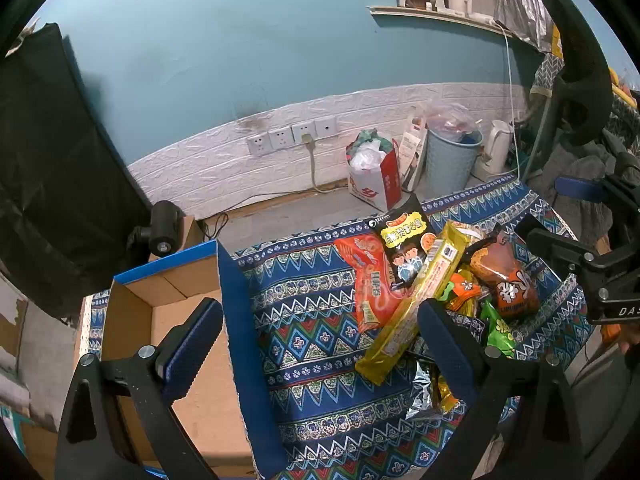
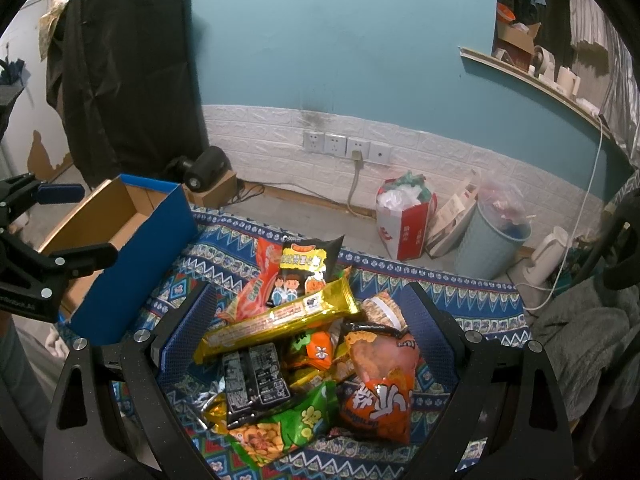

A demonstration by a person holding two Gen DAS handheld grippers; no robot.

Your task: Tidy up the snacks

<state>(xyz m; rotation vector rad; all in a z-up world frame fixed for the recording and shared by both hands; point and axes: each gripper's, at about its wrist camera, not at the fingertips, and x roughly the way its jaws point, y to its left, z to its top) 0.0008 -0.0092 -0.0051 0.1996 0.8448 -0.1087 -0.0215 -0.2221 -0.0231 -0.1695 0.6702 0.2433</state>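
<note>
On my far left sits the open cardboard box (image 1: 176, 320), blue outside and bare inside, on the patterned cloth (image 1: 304, 308) that covers the bench. My left tool (image 1: 320, 344) hovers with its fingers spread wide and nothing between them, one finger over the box's interior, the other at the near edge of the snack pile (image 2: 308, 360); the box's blue wall stands in the gap.

My worry: that wall lies right in the left tool's span, so I judge a careless sweep toward the snacks would shove or tip the box. The long gold packet (image 1: 416, 300) lies across the orange packet (image 1: 372, 284) and the black one (image 1: 404, 248), so lifting it could drag its neighbours. The wrappers look slick and puffy, and I expect a shallow pinch would slip.

To the right, my right tool (image 2: 308, 344) is also open and empty, angled down, straddling the heap with the green bag (image 2: 288, 424) and the orange-red bag (image 2: 380, 384) nearest.
</note>
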